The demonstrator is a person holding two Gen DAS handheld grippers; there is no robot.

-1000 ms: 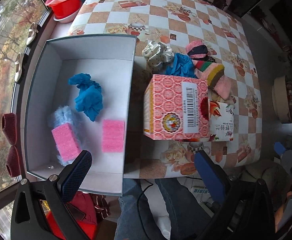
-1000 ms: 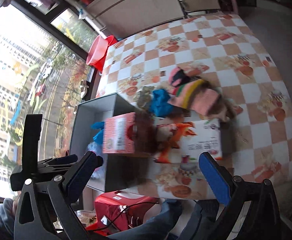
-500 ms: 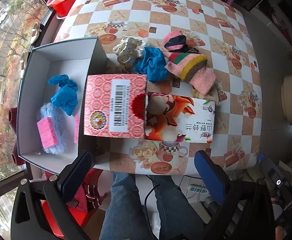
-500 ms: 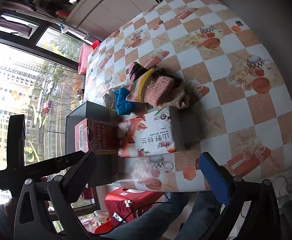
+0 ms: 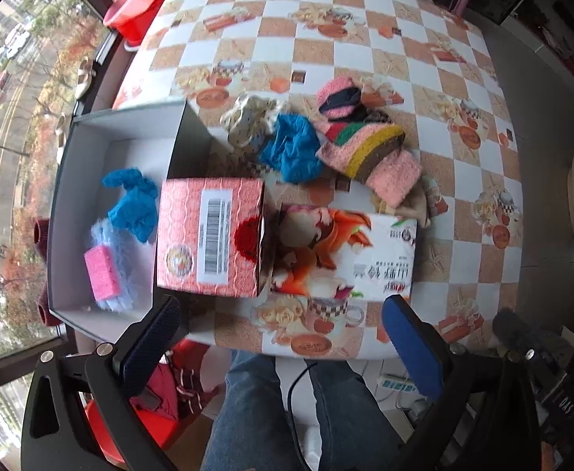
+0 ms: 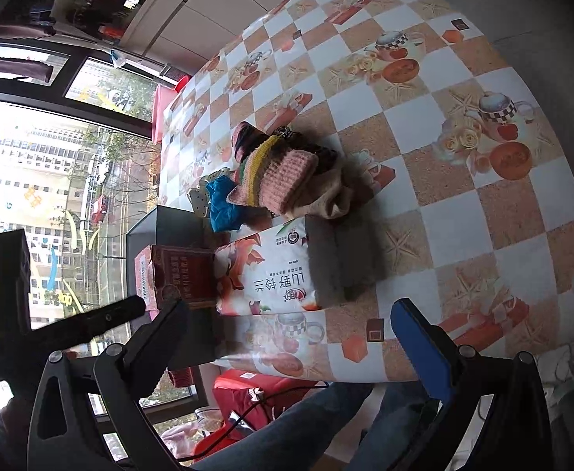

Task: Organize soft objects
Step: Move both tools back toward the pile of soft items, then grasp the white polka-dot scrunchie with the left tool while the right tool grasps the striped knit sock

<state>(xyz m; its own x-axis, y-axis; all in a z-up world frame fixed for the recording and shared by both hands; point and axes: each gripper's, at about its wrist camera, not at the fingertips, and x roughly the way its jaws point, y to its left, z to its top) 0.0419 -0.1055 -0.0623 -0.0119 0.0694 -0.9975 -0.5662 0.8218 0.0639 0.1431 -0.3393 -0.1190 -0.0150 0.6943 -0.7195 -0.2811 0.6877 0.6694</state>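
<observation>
Knitted and cloth soft goods lie heaped on the checked tablecloth (image 5: 365, 45), past the two cartons: one pink sock with yellow, green and brown stripes (image 5: 369, 155), one pink-and-black knitted piece (image 5: 339, 96) touching it on the far side, one blue cloth (image 5: 292, 147) just beside it, one cream polka-dot scrunchie (image 5: 247, 121) next to the blue cloth, and a beige fabric (image 5: 424, 200) partly under the sock.

Grey box (image 5: 73, 180), white inside, at the table's left edge, holds: one crumpled blue glove (image 5: 133, 204), one pale blue fluffy item (image 5: 108, 235), and one pink sponge (image 5: 101, 272) lying on the fluffy item.

Red patterned carton (image 5: 208, 235) with barcode label, set against the box's right wall; its near end hides part of the box interior. White carton with orange fox print (image 5: 345, 253), touching the red carton on its right side, directly in front of the soft heap.

Left gripper (image 5: 283, 339): tongs wide apart, nothing between them, held above the near table edge in front of both cartons.

Right gripper (image 6: 287, 337): tongs wide apart, empty, at the near table edge, facing the white carton and the sock heap.

Red basins (image 5: 137, 4) stand off the table's far left corner.
</observation>
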